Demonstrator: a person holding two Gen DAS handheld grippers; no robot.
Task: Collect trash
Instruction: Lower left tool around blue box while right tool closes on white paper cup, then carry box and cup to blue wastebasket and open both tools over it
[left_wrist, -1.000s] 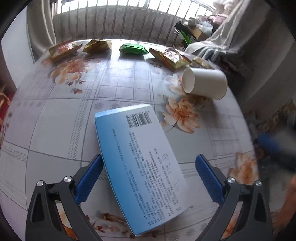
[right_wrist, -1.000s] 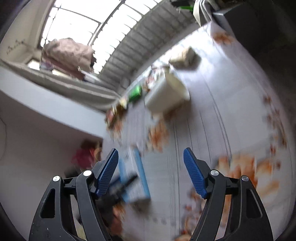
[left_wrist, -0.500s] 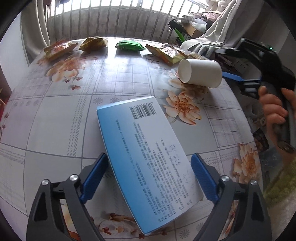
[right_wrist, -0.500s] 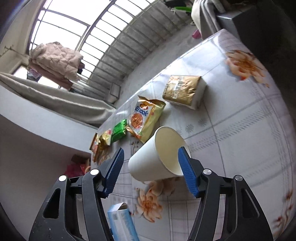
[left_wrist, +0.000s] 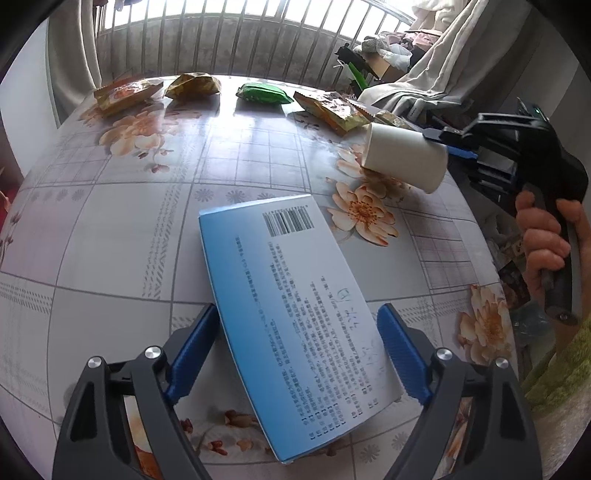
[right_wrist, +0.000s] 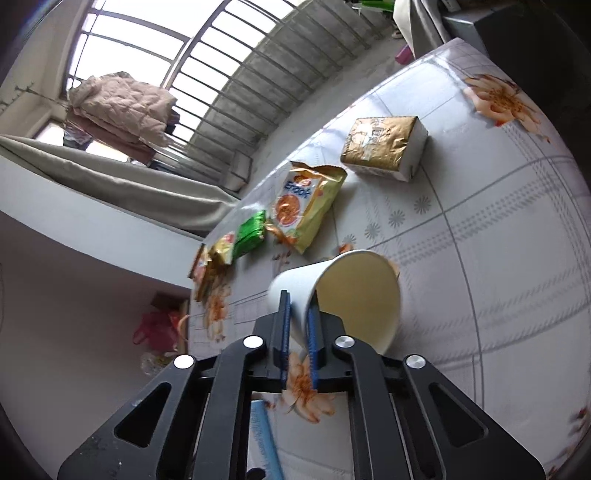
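Note:
A blue and white carton (left_wrist: 288, 288) lies flat on the flowered table (left_wrist: 110, 229). My left gripper (left_wrist: 299, 312) straddles its near end and the jaws are closing. The left finger is at the carton's edge, while a small gap shows at the right finger, so it is not gripped. A white paper cup (left_wrist: 402, 158) lies tipped on its side at the table's right edge. My right gripper (right_wrist: 299, 295) is shut on the cup (right_wrist: 354, 295), pinching its wall at the rim. That gripper (left_wrist: 439, 142) and the hand holding it show at the right of the left wrist view.
Along the far edge lie snack wrappers: an orange one (left_wrist: 125, 90), a gold one (left_wrist: 194, 85), a green one (left_wrist: 262, 92) and a yellow bag (right_wrist: 303, 206). A gold-wrapped box (right_wrist: 384, 147) sits beyond the cup. Railings and draped cloth stand behind the table.
The right gripper came in from the right, reached the cup and shut on its rim. The left jaws narrowed around the carton, which has not moved.

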